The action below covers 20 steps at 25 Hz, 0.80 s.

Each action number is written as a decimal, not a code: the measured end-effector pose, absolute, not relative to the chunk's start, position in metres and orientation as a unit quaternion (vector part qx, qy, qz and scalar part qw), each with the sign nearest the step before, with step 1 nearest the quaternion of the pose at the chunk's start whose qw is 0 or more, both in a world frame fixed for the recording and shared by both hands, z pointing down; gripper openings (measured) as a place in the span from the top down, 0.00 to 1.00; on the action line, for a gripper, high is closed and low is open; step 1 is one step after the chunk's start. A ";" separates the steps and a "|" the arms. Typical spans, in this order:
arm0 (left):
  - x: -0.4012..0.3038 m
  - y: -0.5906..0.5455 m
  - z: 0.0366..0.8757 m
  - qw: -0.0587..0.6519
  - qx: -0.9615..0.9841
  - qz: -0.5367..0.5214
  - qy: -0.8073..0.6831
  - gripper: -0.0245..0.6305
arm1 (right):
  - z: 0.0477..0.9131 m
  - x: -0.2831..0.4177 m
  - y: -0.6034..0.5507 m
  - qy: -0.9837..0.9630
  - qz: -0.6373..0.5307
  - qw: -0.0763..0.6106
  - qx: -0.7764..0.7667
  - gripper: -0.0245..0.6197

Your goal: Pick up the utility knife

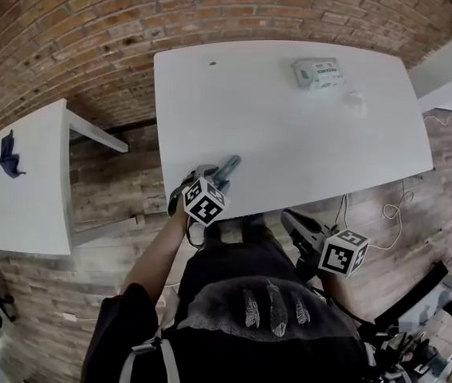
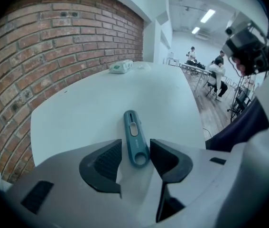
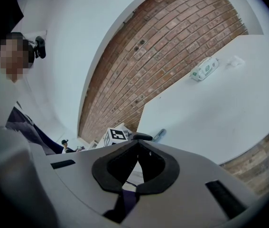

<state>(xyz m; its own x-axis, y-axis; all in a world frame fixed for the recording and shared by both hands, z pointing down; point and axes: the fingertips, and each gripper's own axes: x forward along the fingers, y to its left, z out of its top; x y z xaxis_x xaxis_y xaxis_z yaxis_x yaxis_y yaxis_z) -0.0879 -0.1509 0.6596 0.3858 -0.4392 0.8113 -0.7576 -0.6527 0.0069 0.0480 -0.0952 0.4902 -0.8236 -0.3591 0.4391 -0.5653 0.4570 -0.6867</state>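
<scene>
Utility knife (image 2: 133, 129): slim teal-blue body with rounded ends, a round lanyard hole at the near end, and a long slot along the upper face carrying a pale oval slider. Lies flat on the white surface (image 2: 101, 106), close to its near edge, long axis pointing away from the left gripper (image 2: 136, 146). Hole end sits between the two dark ribbed jaws of the left gripper. Jaws spread apart, one on each side of the body, with a visible gap on the left and no pad pressing on the handle. Not lifted; full length in contact with the surface. Seen from the right gripper view as a short teal sliver (image 3: 160, 134) just beside the left gripper's marker cube (image 3: 116, 135). Right gripper (image 3: 138, 146) held off the surface's near edge, apart from the knife, jaws fully together, tips meeting, nothing between them. At the far end of the surface, well apart from the knife: wipes pack (image 1: 319, 73) with green print, and near it a small white object (image 1: 356, 102), too small to identify. Beyond the surface: brick wall (image 2: 44, 51).
</scene>
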 end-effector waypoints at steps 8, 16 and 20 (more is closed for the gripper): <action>-0.084 -0.149 0.660 0.208 0.816 0.420 -0.339 0.77 | 0.493 0.041 -0.092 -0.843 0.456 0.107 0.265 0.96; -0.086 -0.151 0.593 0.175 0.838 0.334 -0.394 0.78 | 0.502 0.023 -0.104 -0.834 0.484 0.087 0.251 0.96; -0.076 -0.144 0.552 0.136 0.855 0.311 -0.393 0.78 | 0.505 0.005 -0.126 -0.820 0.509 0.058 0.254 0.91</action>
